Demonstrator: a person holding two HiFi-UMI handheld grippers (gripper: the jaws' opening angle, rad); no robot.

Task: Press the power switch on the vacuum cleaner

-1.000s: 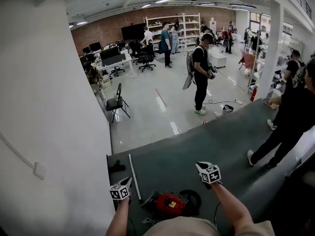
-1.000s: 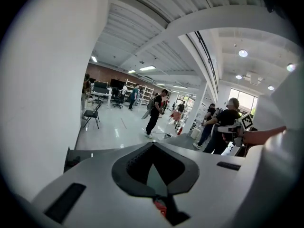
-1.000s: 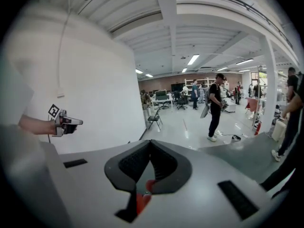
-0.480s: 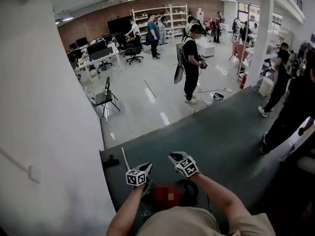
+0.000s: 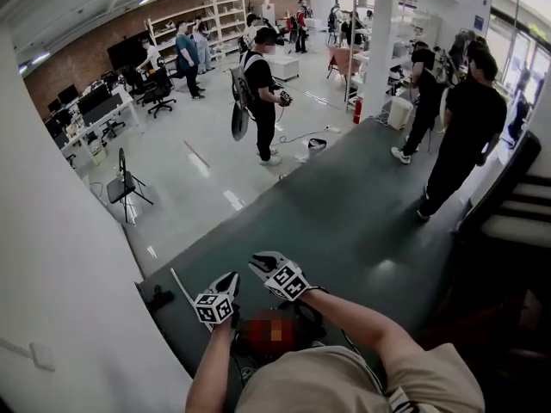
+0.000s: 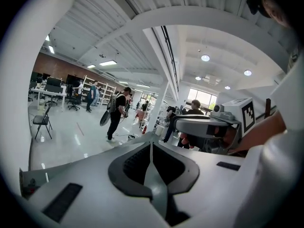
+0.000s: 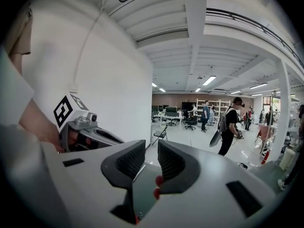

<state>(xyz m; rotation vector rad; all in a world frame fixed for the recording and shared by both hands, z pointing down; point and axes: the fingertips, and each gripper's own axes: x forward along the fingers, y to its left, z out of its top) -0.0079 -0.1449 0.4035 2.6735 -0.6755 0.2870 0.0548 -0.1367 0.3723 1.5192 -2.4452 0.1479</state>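
Red plastic marks the vacuum cleaner point(image 5: 274, 334), which lies just beneath and behind both sets of jaw tips. The left hand-held gripper point(image 6: 151, 148) has its jaws together. The right hand-held gripper point(image 7: 152, 156) is slightly parted and empty. The casing looks rigid and probably light, so it may shift. The switch is best pushed squarely with a closed tip.

The left gripper point(image 5: 231, 280) and right gripper point(image 5: 258, 263) hang close together over the vacuum cleaner point(image 5: 269, 334), with little room between them. A white wall point(image 5: 60, 256) closes the left side; 1 thin white rod point(image 5: 181, 287) and 1 small black object point(image 5: 159, 299) lie on the dark mat point(image 5: 362, 222) beside it. Ahead and rightward the mat is bare up to a person in black point(image 5: 465, 119) standing at its right side.
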